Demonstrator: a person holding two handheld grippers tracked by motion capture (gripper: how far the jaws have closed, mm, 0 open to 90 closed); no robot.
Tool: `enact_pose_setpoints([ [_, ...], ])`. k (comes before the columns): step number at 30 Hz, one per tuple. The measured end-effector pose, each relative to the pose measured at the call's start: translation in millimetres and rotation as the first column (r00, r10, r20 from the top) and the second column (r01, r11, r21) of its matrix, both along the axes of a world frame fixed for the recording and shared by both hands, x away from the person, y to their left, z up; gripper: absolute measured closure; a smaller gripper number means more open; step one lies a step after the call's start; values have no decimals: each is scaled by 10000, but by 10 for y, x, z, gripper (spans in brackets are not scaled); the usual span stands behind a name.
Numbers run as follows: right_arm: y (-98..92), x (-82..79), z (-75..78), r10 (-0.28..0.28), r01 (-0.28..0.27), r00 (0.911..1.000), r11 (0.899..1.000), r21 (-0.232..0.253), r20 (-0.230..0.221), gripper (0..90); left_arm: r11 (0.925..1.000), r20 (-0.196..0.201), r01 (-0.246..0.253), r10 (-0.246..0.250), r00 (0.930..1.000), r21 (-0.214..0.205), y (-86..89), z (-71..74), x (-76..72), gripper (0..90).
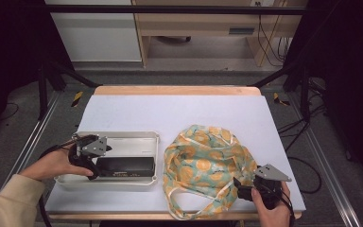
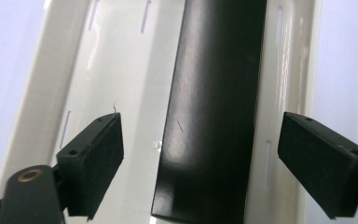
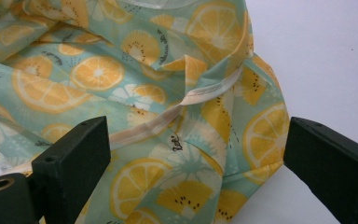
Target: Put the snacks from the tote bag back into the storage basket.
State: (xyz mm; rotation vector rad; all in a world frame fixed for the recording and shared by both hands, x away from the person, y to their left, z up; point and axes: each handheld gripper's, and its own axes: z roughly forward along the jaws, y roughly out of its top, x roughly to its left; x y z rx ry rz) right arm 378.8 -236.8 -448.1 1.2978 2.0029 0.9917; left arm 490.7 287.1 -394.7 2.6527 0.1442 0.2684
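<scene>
Jaws of the left hand-held gripper (image 2: 200, 163) stand apart astride the black box (image 2: 214, 107), across its long axis; right hand-held gripper (image 3: 191, 163) gapes over the bag (image 3: 135, 93).

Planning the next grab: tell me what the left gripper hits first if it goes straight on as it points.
Most likely the black box lying in the white tray. The left gripper is open with its jaws either side of the box; how far off it is can't be judged.
</scene>
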Motion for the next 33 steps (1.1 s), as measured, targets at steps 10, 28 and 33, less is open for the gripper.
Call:
enact_pose_setpoints([
  [10,1,0,0,1,-1,10000,10000,0,-6,75,9922,360,-854,889,9954,-908,-163,232,-119,72],
  [28,-1,1,-1,20,-20,10000,10000,-30,-11,74,9270,810,-2633,2938,9524,-2672,-537,484,-240,76],
  [33,0,-2,1,14,-14,10000,10000,-2,-8,74,8827,721,-3457,3862,9196,-3183,-519,428,-142,76],
])
